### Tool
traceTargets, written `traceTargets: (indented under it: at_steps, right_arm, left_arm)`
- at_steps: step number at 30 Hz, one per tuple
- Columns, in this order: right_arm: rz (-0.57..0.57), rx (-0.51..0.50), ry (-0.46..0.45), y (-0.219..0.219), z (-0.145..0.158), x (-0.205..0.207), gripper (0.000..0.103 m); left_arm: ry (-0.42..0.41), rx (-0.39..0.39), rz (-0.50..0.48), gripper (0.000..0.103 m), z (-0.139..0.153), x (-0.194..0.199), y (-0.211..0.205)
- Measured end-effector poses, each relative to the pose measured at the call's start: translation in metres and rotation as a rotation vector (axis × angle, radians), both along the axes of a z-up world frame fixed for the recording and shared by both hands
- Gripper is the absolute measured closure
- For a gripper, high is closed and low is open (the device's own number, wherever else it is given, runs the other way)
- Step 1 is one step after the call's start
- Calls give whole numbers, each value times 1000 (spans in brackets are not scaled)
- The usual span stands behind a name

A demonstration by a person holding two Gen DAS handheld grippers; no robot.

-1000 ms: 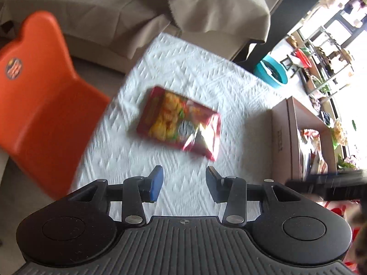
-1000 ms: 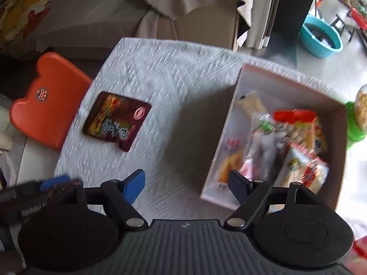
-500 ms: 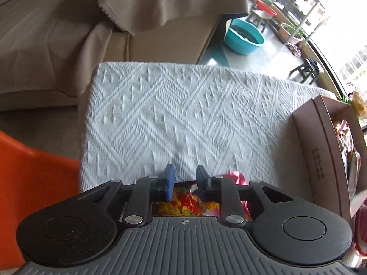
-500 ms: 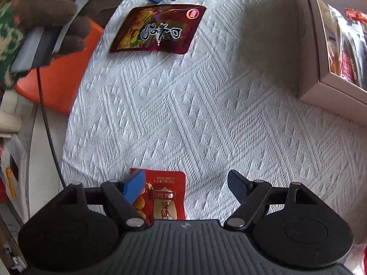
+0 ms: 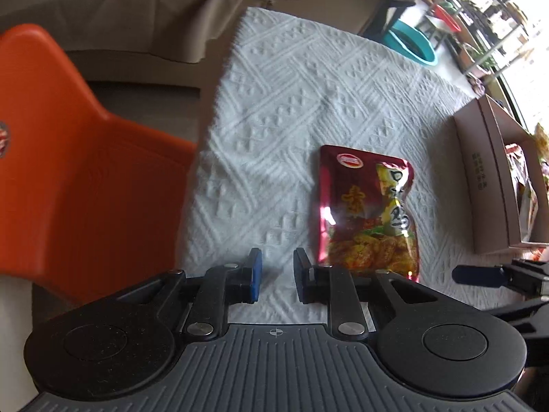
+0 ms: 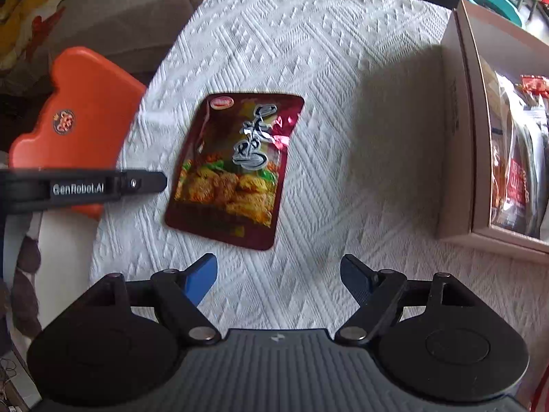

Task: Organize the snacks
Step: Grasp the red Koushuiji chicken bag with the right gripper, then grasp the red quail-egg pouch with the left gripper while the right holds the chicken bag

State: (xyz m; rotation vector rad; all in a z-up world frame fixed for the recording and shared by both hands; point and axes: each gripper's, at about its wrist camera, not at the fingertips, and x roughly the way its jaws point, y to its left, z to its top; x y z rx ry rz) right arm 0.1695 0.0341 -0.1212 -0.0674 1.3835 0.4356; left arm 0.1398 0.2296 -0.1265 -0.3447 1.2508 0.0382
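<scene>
A dark red glossy snack packet (image 6: 231, 168), printed with fried pieces and white brush characters, lies flat on the white textured tablecloth (image 6: 308, 51). Bare cloth rings the packet; the cardboard box (image 6: 456, 137) of snacks stands well to its right, the orange chair (image 6: 79, 110) off its left edge. The left gripper (image 5: 277, 276), marked "GenRobot.AI", is parted and empty beside the packet; the right gripper (image 6: 278, 279) is spread wide, empty, near its lower edge.
</scene>
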Motion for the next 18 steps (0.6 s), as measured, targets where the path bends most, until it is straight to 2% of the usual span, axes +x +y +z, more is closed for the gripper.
traceTargets:
  at_steps: [4, 7, 9, 11, 15, 18]
  right_arm:
    - [10, -1, -46, 26, 1, 20, 23]
    - [-2, 6, -24, 50, -13, 36, 23]
    - [-11, -14, -17, 68, -22, 43, 12]
    - [-11, -46, -48, 86, -25, 44, 6]
    - [-7, -192, -100, 115, -37, 45, 0]
    - [-39, -183, -115, 115, -37, 44, 0]
  left_arm:
    - [18, 10, 112, 78, 6, -27, 27]
    - [33, 18, 138, 78, 5, -46, 41]
    - [37, 15, 152, 78, 4, -59, 48]
    - [41, -17, 179, 79, 0, -76, 56]
    - [36, -69, 234, 79, -6, -110, 69]
    - [34, -109, 245, 79, -6, -134, 68]
